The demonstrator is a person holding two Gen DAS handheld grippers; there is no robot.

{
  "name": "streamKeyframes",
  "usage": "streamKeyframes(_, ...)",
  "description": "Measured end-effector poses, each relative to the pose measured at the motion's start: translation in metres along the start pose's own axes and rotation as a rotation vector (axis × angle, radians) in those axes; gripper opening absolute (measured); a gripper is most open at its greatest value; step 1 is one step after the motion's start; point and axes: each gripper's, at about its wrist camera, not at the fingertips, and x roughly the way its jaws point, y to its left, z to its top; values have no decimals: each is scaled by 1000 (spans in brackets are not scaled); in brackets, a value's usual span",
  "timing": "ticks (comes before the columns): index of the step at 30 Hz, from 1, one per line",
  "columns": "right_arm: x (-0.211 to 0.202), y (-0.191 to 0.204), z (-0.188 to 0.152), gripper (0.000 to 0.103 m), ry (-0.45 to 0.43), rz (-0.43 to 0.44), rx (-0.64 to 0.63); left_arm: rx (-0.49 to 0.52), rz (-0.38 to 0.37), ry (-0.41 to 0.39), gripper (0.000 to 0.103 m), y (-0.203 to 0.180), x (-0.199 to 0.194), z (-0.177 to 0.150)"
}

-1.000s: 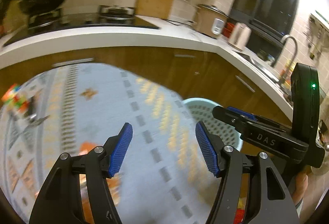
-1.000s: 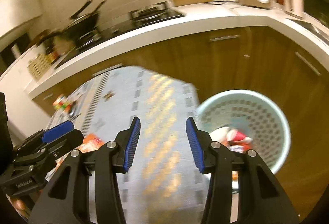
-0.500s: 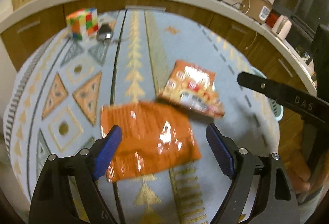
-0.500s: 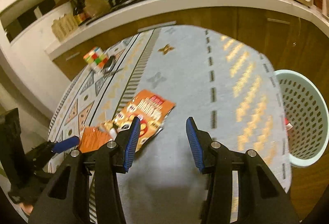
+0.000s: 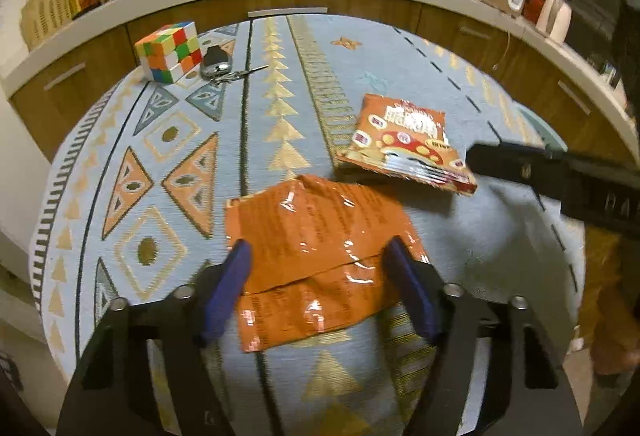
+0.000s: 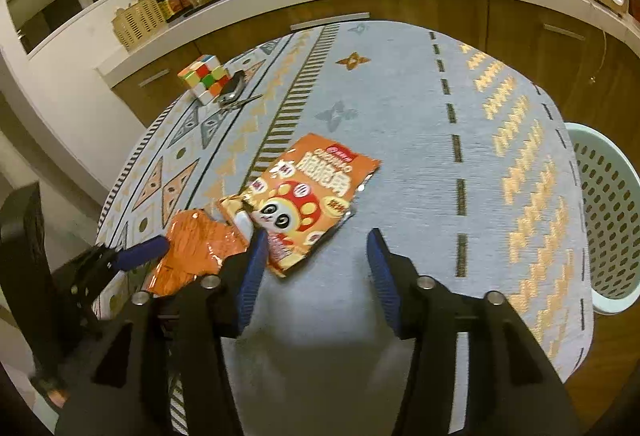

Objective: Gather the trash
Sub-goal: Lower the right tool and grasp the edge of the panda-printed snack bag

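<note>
Fingers of the left gripper (image 5: 320, 272) stand wide apart, straddling a crinkled orange wrapper (image 5: 320, 256) that lies flat on the patterned rug (image 5: 280, 84). The jaws hold nothing. Whether the tips touch the rug cannot be told from this view. The right gripper (image 6: 314, 268) is also spread and empty, low over the rug, with its left finger (image 6: 252, 268) just beside or over the near corner of a printed snack bag (image 6: 304, 200). The two pieces of trash lie close together, and from the right wrist view the bag's corner seems to overlap the wrapper's edge.

The main risk, as I judge it, is the thin glossy film. If the left jaws close while riding above the rug, they may skate over the wrapper or fold it without gripping. If they close too low, they may pinch rug pile along with it. The overlap could drag the snack bag when the wrapper lifts. The two grippers work near each other and might collide if both descend together.

A pale perforated basket (image 6: 608, 220) stands at the rug's right edge, well apart from both pieces, so a weak hold could drop the wrapper during the carry. A colour cube (image 5: 168, 50) and a set of keys (image 5: 220, 66) sit at the far left of the rug; they look like belongings, not trash, and should stay put.
</note>
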Motion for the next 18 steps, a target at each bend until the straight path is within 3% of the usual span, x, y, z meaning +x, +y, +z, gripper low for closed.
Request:
streamKeyframes(3,4,11,-3,52,9,7,-34,1,-6,-4,49,6,1,1)
streamKeyframes(7,15,17,-4,55,49,-5,-35,-34,-41,-3,48,14,-5,-1)
streamKeyframes(9,17,21,-7,55,55,-7,-62,-28,-68,-26,64,16,-15,-5)
streamKeyframes(11,16,26,-10,60,40,-46,-110,-18,-58,-44,69,16,-21,-9)
streamKeyframes(14,18,37,-12,65,12,-126,-185,-13,-63,-30,69,18,-23,-11)
streamKeyframes(18,28,44,-6,65,-3,-133,-222,22,-90,6,69,12,-23,-16)
